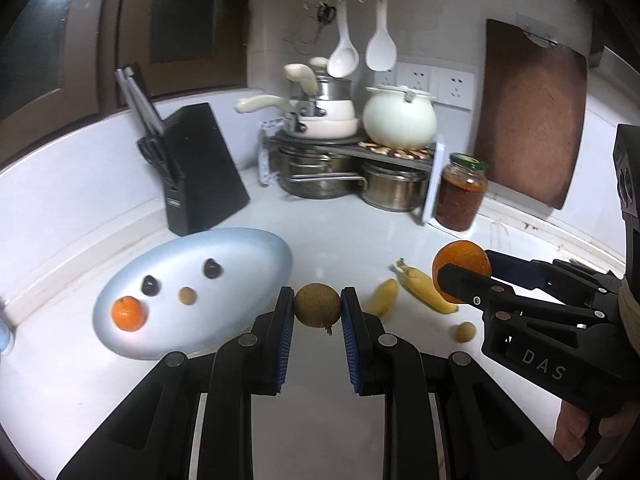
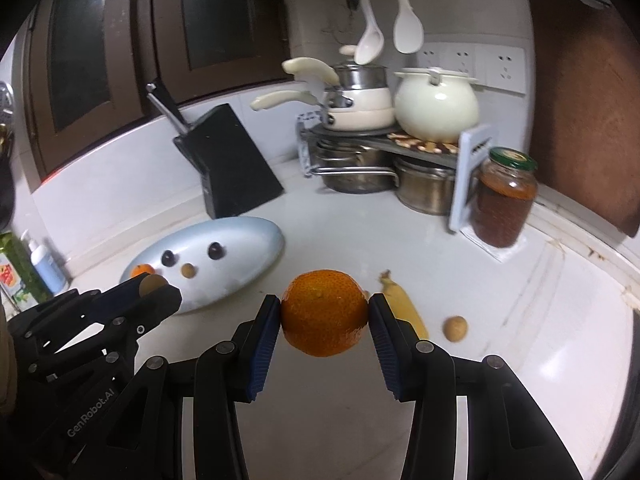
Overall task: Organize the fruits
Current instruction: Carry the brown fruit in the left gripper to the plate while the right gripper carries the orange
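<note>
My left gripper (image 1: 318, 306) is shut on a small brown round fruit (image 1: 318, 304), held above the white counter just right of the pale blue oval plate (image 1: 248, 248). On the plate lie a small orange (image 1: 128, 313), two dark round fruits (image 1: 150, 285) and a small tan fruit (image 1: 187, 295). My right gripper (image 2: 324, 312) is shut on a large orange (image 2: 324, 312), also lifted off the counter. Two bananas (image 1: 424, 286) and another small tan fruit (image 1: 465, 331) lie on the counter between the grippers. In the right wrist view the left gripper (image 2: 154, 286) shows at lower left, near the plate (image 2: 244, 236).
A black knife block (image 1: 200, 168) stands behind the plate. Further back a rack holds pots and a white kettle (image 1: 400, 118), with a jar (image 1: 460, 192) beside it. A brown cutting board (image 1: 532, 112) leans on the wall. Bottles (image 2: 28, 268) stand at the left edge.
</note>
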